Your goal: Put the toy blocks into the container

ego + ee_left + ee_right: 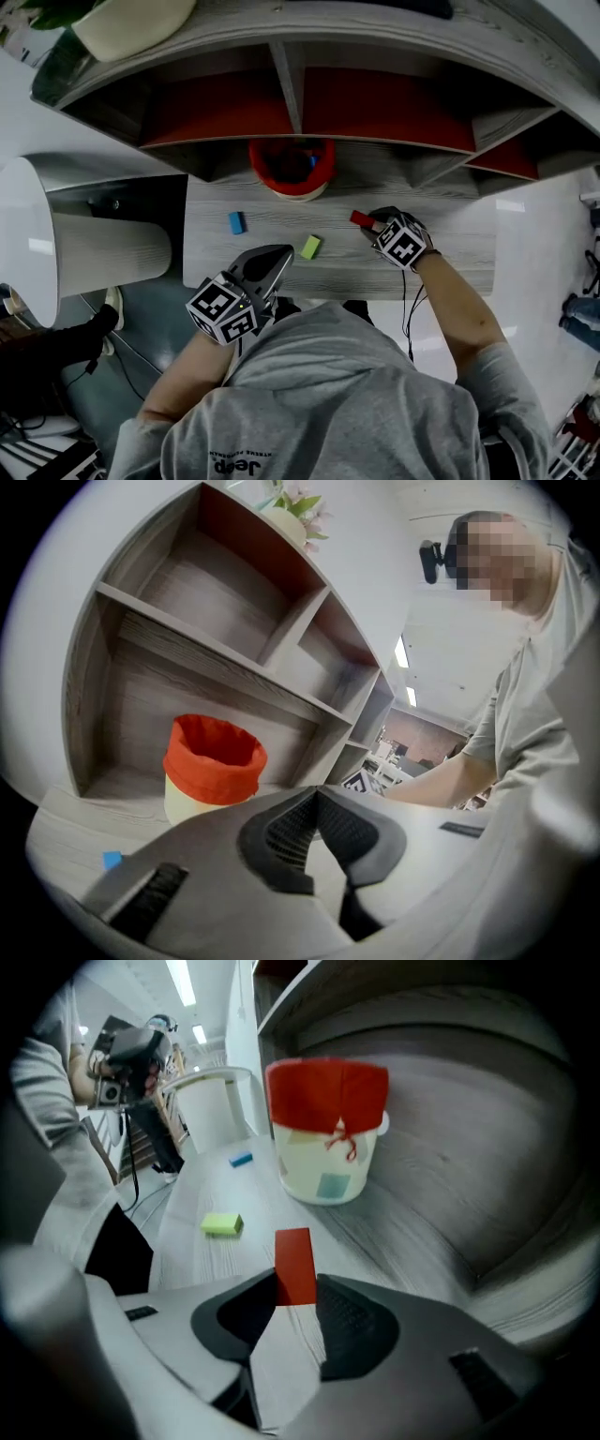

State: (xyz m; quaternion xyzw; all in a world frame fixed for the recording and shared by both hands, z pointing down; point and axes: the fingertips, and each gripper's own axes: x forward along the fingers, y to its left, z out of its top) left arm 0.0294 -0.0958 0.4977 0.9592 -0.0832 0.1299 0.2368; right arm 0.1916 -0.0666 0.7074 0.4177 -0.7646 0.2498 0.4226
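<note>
My main worry is the hold itself. The right gripper [296, 1283] has the red block [295, 1262] only at the very tips of its jaws, with most of the block sticking out past them. A bite that shallow could let the block pivot or squirt out on the lift, and it would then drop back onto the grey desk [450, 253] or skid toward the shelf. The carry also ends at a small target: the red-lined container [328, 1129] sits in the upper middle of the right gripper view, tucked under the shelf edge, so a high approach could knock that edge.

In the right gripper view the block stands just below the centre of the frame, square between the two dark pads, and both pads seem to press its sides, so I read it as clenched. The green block [222, 1225] and the blue block [241, 1159] lie to the left, untouched.

The left gripper [316, 794] is idle, its tips closed together on nothing.
</note>
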